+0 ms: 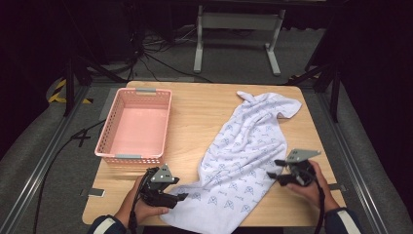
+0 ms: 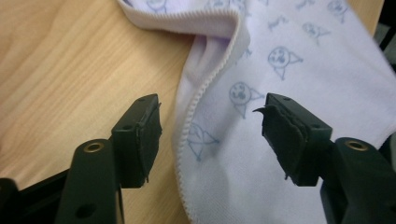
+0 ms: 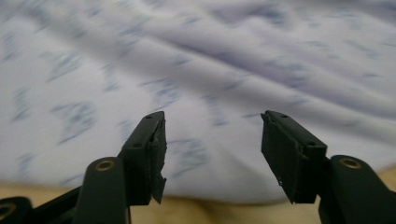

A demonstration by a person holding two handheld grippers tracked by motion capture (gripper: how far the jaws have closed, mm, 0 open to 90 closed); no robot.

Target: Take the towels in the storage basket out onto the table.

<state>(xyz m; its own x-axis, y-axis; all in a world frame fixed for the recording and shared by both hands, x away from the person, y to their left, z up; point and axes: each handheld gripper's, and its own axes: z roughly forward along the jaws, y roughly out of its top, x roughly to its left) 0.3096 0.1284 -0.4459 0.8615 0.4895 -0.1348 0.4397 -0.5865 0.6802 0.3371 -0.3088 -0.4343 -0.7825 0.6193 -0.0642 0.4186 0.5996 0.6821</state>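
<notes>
Nearest the camera in the high view, our left gripper [image 1: 181, 196] sits at the lower left corner of the printed towel [image 1: 243, 161], jaws apart and empty, while our right gripper [image 1: 275, 168] faces the towel's right edge at lower right, also spread wide; the towel's long axis runs diagonally from lower centre to upper right across the wooden table [image 1: 195, 105], with the pink basket [image 1: 110, 130] at left. Along the left gripper view, the stitched hem [image 2: 189, 116] lies between our open jaws. Our right gripper view, blurred, shows the towel just ahead of wide, empty jaws.
</notes>
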